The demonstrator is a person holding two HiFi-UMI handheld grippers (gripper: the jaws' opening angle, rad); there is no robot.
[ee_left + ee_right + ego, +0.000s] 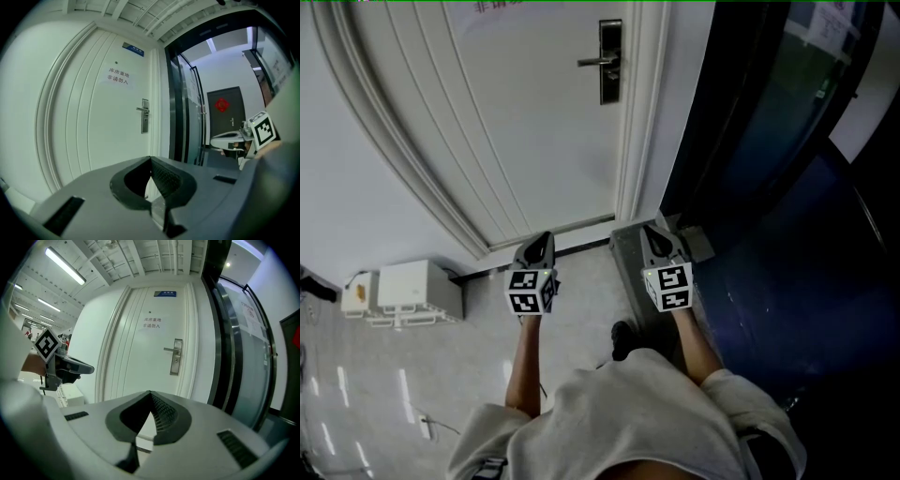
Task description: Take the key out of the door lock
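Before white door [534, 122]: both grippers well short of door lock [610, 62].
L gripper [542, 242], R gripper [654, 236]: jaws together, empty; key too small to see at lock. Advise opening R jaws, aligning, pulling straight.

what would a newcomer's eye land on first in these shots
The white door fills the middle, with its dark lock plate and lever handle near its right edge. In front of it the left gripper and right gripper are held side by side, fingers together and empty. A dark glass wall runs along the right.
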